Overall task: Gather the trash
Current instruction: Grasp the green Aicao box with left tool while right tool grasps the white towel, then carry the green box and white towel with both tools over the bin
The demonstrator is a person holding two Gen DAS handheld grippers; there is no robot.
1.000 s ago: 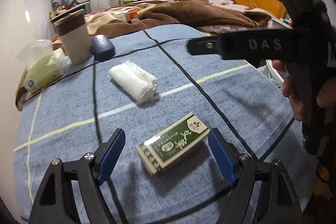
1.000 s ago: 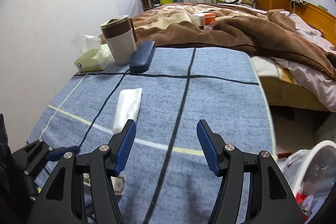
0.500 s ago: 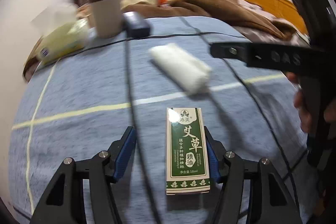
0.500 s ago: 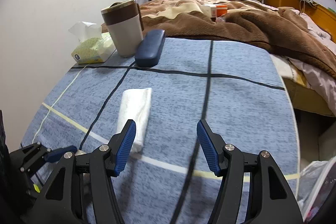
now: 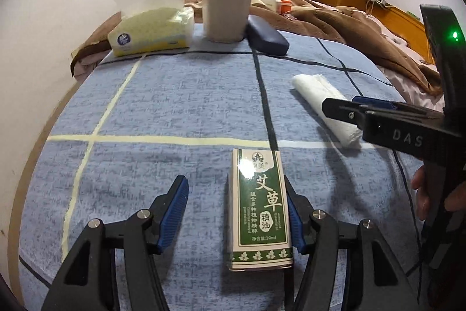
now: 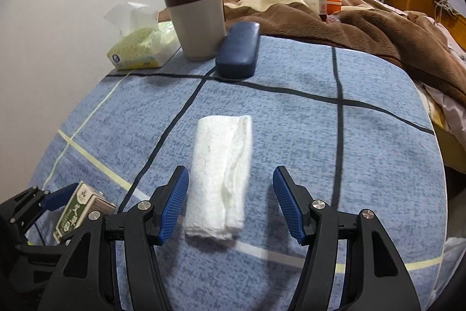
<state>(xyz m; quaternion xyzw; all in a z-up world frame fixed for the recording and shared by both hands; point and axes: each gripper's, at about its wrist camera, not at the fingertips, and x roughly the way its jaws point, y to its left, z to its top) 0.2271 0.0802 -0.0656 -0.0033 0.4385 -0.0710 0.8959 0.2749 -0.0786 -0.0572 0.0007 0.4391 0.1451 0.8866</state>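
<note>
The green box lies flat on the blue tablecloth between the spread fingers of the left gripper, against the right finger. Beyond the box, the folded white tissue lies between the right gripper's parted fingers, unclamped. Farther beyond the box stand a lidded cup, tissue pack and dark case.

The green box reads "艾草", "精油" and "10ml"; the right tool bears "DAS".

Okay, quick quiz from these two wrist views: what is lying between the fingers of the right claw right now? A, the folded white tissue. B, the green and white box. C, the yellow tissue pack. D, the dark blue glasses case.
A: in the right wrist view the folded white tissue lies on the blue cloth between the open fingers of the right claw.
</note>
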